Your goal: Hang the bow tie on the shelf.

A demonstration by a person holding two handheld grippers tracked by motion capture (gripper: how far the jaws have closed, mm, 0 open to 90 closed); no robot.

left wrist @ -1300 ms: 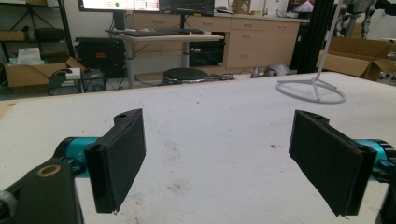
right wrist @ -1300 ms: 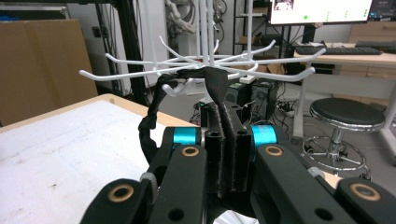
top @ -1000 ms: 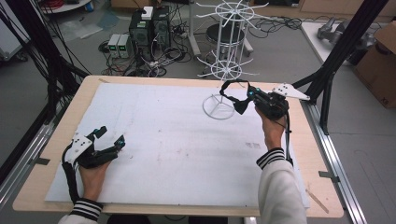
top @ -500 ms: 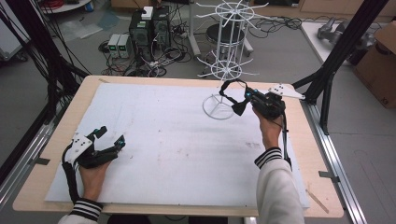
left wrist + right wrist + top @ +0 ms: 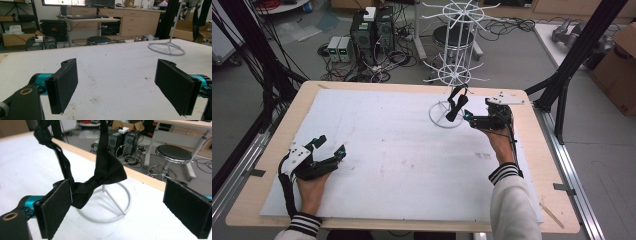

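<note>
Your left gripper (image 5: 330,147) sits at about 8 o'clock on the white foam-covered table top (image 5: 392,160), released. In the left gripper view its black padded jaws stand wide apart over bare white surface, nothing between them, nothing touching the pads (image 5: 62,87).

Your right gripper (image 5: 459,114) is up at about 2 o'clock, near the table's far edge, also spread wide. In the right gripper view the gap between its jaws is large and no grasp is made. The black fabric bow tie (image 5: 105,173) hangs just at the left-hand pad (image 5: 56,210) in that view, its lower edge against or right beside the pad's inner face; cannot tell if it truly touches. The other pad is well clear of it.

The bow tie's strap (image 5: 53,147) runs up out of view. It hangs over the round ring base (image 5: 112,205) of the white wire display rack (image 5: 454,45), which stands at about 1 o'clock on the table.
</note>
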